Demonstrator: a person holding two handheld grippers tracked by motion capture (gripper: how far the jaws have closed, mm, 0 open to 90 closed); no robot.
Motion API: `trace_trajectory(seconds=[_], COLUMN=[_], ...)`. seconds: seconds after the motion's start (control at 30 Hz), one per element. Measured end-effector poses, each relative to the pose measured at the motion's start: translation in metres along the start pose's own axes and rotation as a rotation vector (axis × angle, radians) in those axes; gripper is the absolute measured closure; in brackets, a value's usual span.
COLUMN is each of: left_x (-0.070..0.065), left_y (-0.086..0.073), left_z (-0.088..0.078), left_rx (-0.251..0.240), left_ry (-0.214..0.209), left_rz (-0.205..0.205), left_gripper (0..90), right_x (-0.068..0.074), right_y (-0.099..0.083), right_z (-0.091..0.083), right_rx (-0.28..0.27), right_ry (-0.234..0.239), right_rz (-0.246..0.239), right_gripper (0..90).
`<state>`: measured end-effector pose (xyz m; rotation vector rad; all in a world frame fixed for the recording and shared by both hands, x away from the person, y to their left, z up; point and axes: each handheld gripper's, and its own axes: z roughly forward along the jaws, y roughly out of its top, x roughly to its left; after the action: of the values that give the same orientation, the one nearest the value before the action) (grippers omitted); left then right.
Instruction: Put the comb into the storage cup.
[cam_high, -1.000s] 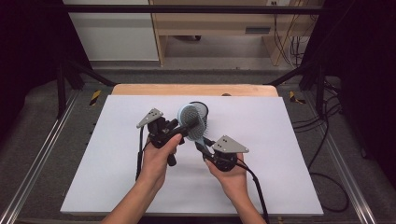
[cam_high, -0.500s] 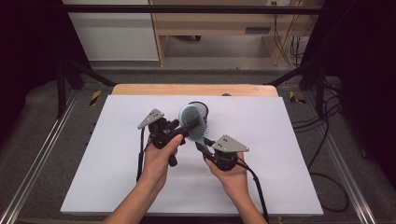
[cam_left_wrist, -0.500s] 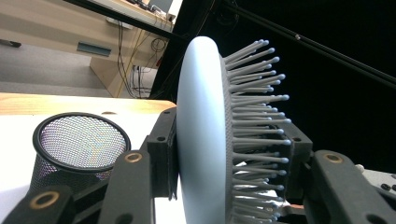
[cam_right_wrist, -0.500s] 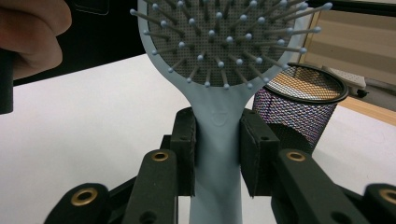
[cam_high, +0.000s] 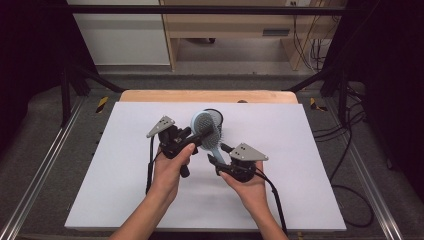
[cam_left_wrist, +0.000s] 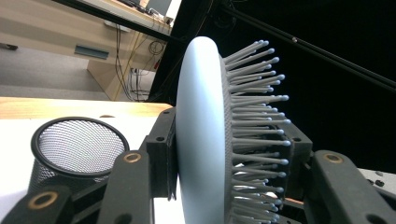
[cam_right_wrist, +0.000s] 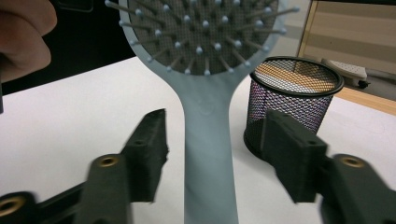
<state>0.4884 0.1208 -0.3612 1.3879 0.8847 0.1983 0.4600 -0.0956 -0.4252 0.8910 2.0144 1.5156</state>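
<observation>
Right gripper (cam_high: 216, 156) nearest, fingers apart and just been opening; the hairbrush (cam_high: 206, 131) handle runs up between them with a gap on each side in the right gripper view, pads not pressing it. Left gripper (cam_high: 197, 136) just beyond, fingers clamped on the hairbrush head: in the left gripper view one pad sits on the smooth back, the other on the bristle side, head edge-on and upright between them. Brush is held above the bench (cam_high: 300, 150), light blue-grey, grey bristle pad, handle pointing down toward the right gripper. Behind the head, a black mesh cup (cam_high: 218, 116) stands upright on the white bench surface, close to the brush but apart from it. Farther back, the wooden bench edge, then the floor with cables and a desk.
</observation>
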Motion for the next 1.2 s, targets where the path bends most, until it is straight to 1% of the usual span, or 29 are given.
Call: trace_trajectory(seconds=[0.03,0.07,0.1,0.13,0.17,0.2,0.23,0.27,0.3,0.33,0.4,0.43,0.57,0.6,0.63,0.67,0.7,0.73,0.77,0.8,0.83,0.87,0.93,0.97,1.0,1.07,1.1,1.13,1.2], left_x=[0.000,0.000,0.000,0.000,-0.001,-0.001,-0.001,-0.002,-0.002,-0.003,-0.003,-0.003,-0.004,-0.005,-0.005,-0.006,-0.006,-0.009,-0.009,-0.012,-0.013,-0.013,-0.015,-0.016,-0.016,-0.015,-0.014,-0.012,-0.009], left_y=[0.000,0.002,0.002,0.003,0.006,0.007,0.007,0.010,0.010,0.012,0.013,0.016,0.021,0.026,0.026,0.033,0.033,0.039,0.039,0.045,0.047,0.047,0.049,0.051,0.052,0.053,0.055,0.058,0.062], left_z=[0.000,-0.001,-0.001,-0.002,-0.003,-0.004,-0.004,-0.005,-0.005,-0.006,-0.007,-0.009,-0.010,-0.008,-0.008,-0.006,-0.006,-0.006,-0.006,-0.007,-0.007,-0.007,-0.008,-0.011,-0.011,-0.012,-0.012,-0.011,-0.010], left_rx=[0.000,-0.007,-0.007,-0.013,-0.020,-0.023,-0.023,-0.028,-0.028,-0.036,-0.041,-0.046,-0.050,-0.049,-0.049,-0.053,-0.053,-0.063,-0.063,-0.072,-0.073,-0.073,-0.078,-0.085,-0.090,-0.096,-0.096,-0.104,-0.110], left_ry=[0.000,0.011,0.011,0.015,0.024,0.031,0.031,0.043,0.043,0.050,0.053,0.056,0.066,0.063,0.063,0.059,0.059,0.050,0.050,0.045,0.044,0.044,0.040,0.045,0.046,0.046,0.050,0.065,0.070], left_rz=[0.000,-0.003,-0.003,-0.004,0.012,0.026,0.026,0.053,0.053,0.067,0.066,0.076,0.096,0.084,0.084,0.088,0.088,0.105,0.105,0.123,0.129,0.129,0.133,0.140,0.134,0.126,0.123,0.113,0.107], left_gripper=[51.1,51.1,51.0,51.0,51.1,51.1,51.0,51.1,51.1,51.1,51.0,51.0,51.0,51.0,51.0,51.0,51.0,51.0,51.0,51.0,50.9,51.0,51.0,51.0,51.0,51.0,51.0,51.0,51.0], right_x=[0.000,-0.001,-0.001,-0.002,-0.003,-0.003,-0.003,-0.004,-0.004,-0.005,-0.006,-0.008,-0.011,-0.013,-0.013,-0.016,-0.016,-0.020,-0.020,-0.024,-0.027,-0.027,-0.031,-0.034,-0.035,-0.037,-0.039,-0.039,-0.041], right_y=[0.000,0.000,0.000,0.000,0.000,0.000,0.000,0.001,0.001,0.003,0.004,0.004,0.003,0.002,0.002,0.002,0.002,0.002,0.002,0.002,0.000,0.000,-0.003,-0.007,-0.010,-0.012,-0.015,-0.016,-0.018], right_z=[0.000,0.001,0.001,0.001,0.001,0.000,0.000,-0.002,-0.002,-0.005,-0.006,-0.008,-0.010,-0.010,-0.010,-0.010,-0.010,-0.013,-0.013,-0.018,-0.021,-0.021,-0.026,-0.031,-0.033,-0.034,-0.036,-0.037,-0.040], right_rx=[0.000,0.001,0.001,0.003,0.004,0.004,0.004,-0.012,-0.012,-0.025,-0.031,-0.027,-0.007,0.004,0.004,0.023,0.023,0.049,0.049,0.058,0.056,0.056,0.044,0.024,0.016,0.014,0.010,0.005,-0.001], right_ry=[0.000,-0.006,-0.006,0.000,-0.007,-0.010,-0.010,-0.015,-0.015,-0.004,0.002,0.026,0.046,0.052,0.052,0.048,0.048,0.026,0.026,0.006,-0.004,-0.004,-0.020,-0.042,-0.055,-0.062,-0.087,-0.101,-0.128], right_rz=[0.000,-0.002,-0.002,0.000,-0.002,0.001,0.001,0.005,0.005,0.013,0.007,0.004,-0.008,0.011,0.011,0.009,0.009,-0.021,-0.021,-0.046,-0.047,-0.047,-0.033,-0.020,-0.012,-0.008,-0.015,-0.022,-0.033], right_gripper=[36.5,28.2,28.2,25.0,18.6,17.4,17.4,13.7,13.7,11.0,9.9,9.2,7.3,7.6,7.6,8.4,8.4,10.1,10.1,10.1,10.1,10.1,9.0,8.3,8.3,7.6,6.2,5.4,4.5])
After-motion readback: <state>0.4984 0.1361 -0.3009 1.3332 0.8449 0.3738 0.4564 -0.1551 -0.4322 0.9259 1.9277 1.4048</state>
